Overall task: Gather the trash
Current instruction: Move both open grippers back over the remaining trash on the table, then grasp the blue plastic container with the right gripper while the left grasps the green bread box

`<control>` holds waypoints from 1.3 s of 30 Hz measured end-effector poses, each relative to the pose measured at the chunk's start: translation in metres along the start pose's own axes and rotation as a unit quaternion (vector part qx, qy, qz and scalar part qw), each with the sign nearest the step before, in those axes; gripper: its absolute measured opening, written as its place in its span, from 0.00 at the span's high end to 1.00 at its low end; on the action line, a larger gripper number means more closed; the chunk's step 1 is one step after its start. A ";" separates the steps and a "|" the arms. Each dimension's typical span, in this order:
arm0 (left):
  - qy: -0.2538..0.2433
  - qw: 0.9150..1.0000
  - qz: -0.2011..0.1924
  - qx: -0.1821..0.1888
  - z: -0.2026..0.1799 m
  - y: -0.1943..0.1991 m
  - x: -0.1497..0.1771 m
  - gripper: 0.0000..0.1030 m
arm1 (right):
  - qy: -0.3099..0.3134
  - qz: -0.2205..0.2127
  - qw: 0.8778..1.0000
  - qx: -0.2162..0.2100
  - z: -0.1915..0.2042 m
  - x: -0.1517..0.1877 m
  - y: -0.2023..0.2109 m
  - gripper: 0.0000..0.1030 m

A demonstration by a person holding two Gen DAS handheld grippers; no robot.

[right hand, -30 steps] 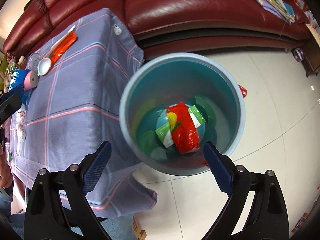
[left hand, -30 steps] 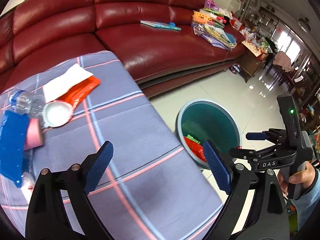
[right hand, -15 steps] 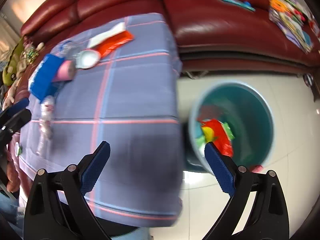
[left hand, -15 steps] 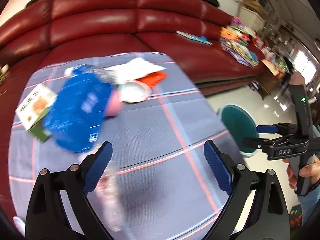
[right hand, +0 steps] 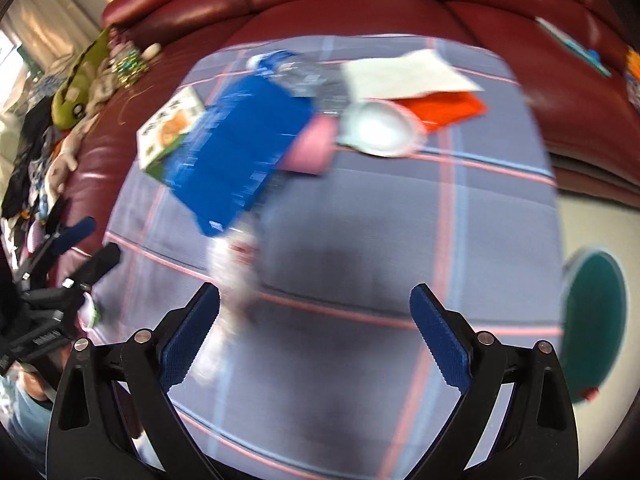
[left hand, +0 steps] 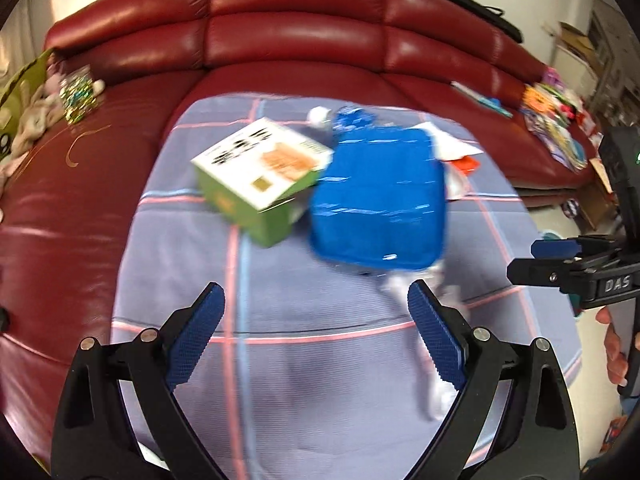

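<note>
Trash lies on a checked cloth table [left hand: 320,360]: a blue packet [left hand: 380,200] [right hand: 240,148], a green and white carton [left hand: 260,184] [right hand: 168,132], a clear plastic bottle [left hand: 432,320] [right hand: 232,264], a pink cup [right hand: 310,148], a white bowl [right hand: 380,128], a red wrapper [right hand: 444,108] and white paper [right hand: 400,72]. My left gripper [left hand: 316,340] is open and empty above the table, short of the packet. My right gripper [right hand: 316,340] is open and empty over the table's middle. The teal bin [right hand: 592,320] stands on the floor at the right.
A red leather sofa [left hand: 300,40] wraps behind the table. Soft toys [right hand: 80,92] lie on its left end, books and papers [left hand: 560,120] on its right end. The right gripper also shows at the right in the left wrist view [left hand: 580,268].
Both grippers swung left, away from the bin and over the table. The trash pile has come into the middle of both views. Both stayed open.
</note>
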State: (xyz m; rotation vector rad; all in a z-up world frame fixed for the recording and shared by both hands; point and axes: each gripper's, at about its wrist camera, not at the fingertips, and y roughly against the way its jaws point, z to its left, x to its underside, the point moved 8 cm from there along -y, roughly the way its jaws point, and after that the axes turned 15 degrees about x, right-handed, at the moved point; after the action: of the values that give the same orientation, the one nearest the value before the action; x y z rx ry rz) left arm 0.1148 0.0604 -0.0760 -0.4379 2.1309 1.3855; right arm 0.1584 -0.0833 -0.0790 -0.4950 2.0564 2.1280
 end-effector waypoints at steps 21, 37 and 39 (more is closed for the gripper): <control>0.050 0.998 0.022 -0.031 0.079 -0.024 -0.004 0.14 | -0.042 -0.005 0.992 -0.118 0.081 -0.063 -0.032 0.07; 0.042 0.999 0.017 -0.023 0.072 -0.023 -0.011 0.14 | -0.010 -0.062 0.992 -0.111 0.110 -0.089 0.004 0.89; 0.048 0.998 0.013 -0.023 0.072 -0.023 -0.013 0.14 | 0.005 -0.068 0.992 -0.106 0.115 -0.092 0.013 0.90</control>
State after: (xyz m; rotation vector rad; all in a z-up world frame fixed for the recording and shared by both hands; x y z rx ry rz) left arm 0.1575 0.1160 -0.1075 -0.5058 2.1924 1.4572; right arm 0.2248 0.0419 -0.0349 -0.6532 1.7528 2.2756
